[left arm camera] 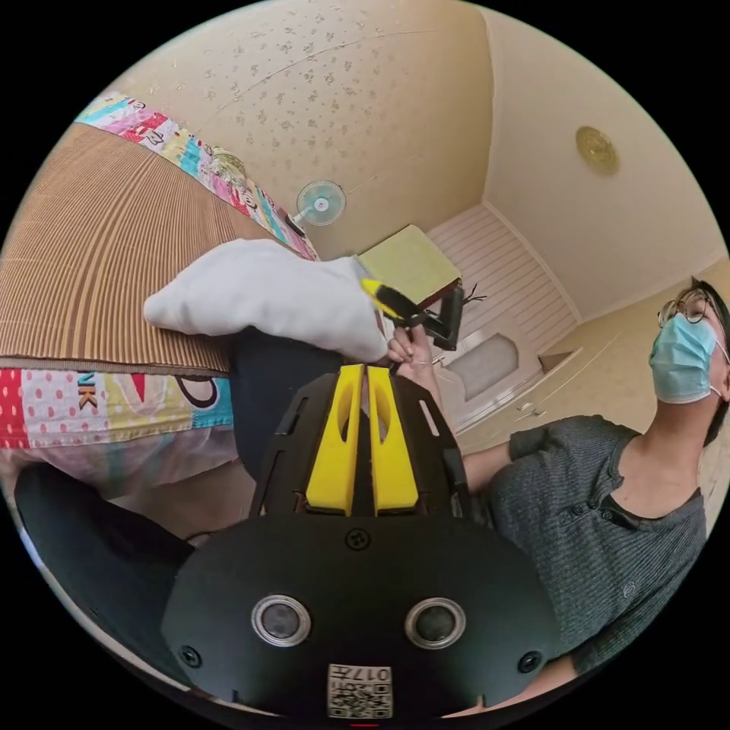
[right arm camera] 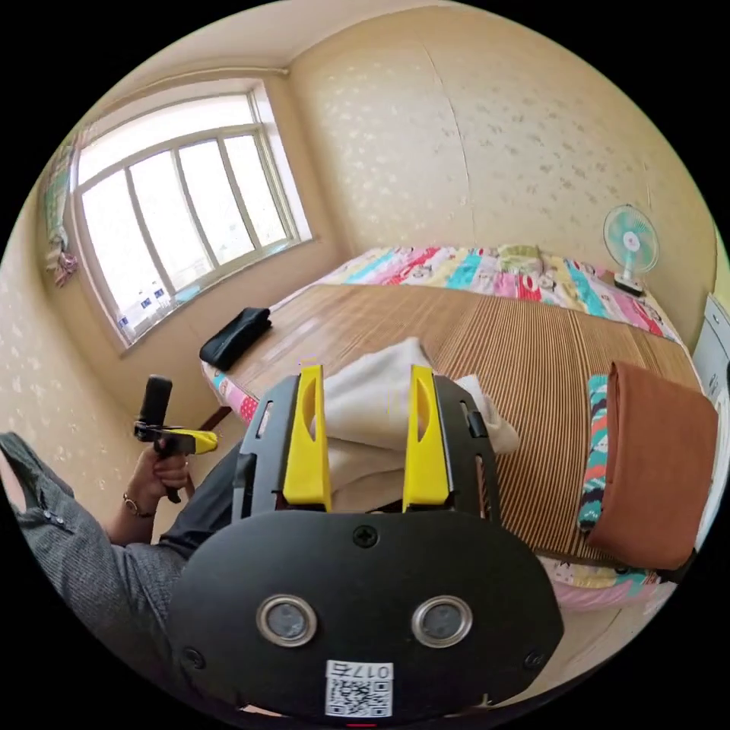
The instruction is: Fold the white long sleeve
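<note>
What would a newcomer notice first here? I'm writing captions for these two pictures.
Probably the white long sleeve, folded into a bundle at the near edge of the striped mat on the bed, just past the right tongs, whose yellow jaws stand open. Next, the left tongs with jaws closed together, off the bed.

Left gripper (left arm camera: 363,372) jaws closed together; right gripper (right arm camera: 365,376) jaws spread.

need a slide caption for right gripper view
Open right claw facing the folded white long sleeve on the bamboo-matted bed.
</note>
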`<state>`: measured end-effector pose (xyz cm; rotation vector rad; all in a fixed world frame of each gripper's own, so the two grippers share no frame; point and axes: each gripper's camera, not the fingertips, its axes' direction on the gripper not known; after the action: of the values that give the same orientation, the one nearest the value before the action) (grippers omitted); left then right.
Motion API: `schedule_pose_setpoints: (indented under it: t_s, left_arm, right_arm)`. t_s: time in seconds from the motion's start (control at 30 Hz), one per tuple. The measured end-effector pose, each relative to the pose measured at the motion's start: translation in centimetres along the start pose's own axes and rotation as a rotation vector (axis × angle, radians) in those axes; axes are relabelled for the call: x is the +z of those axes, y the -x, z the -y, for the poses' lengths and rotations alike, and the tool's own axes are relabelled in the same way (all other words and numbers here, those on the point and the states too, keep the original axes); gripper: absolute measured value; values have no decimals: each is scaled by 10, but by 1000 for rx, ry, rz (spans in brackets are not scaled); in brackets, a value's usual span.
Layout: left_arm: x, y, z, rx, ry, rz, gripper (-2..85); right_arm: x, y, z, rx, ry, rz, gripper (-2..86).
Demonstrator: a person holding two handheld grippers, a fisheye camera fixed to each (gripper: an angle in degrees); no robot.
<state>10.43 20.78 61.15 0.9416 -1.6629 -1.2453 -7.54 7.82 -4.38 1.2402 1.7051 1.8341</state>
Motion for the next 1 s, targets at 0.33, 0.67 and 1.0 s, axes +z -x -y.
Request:
schedule_pose_setpoints:
  t_s: [0.33, 0.67, 1.0]
  left_arm:
    - [-9, -21, -23, -62, -95, 83, 39]
    - [-36, 24, -19, -236, -322, -17, 179]
    - [-24, 63, -10, -321, -312, -103, 103]
  right_arm:
    - [-23, -48, -70, 145, 14, 440, 31]
    - [-94, 57, -170, -421, 144, 374, 36]
    - [-42, 28, -246, -237, 276, 330, 53]
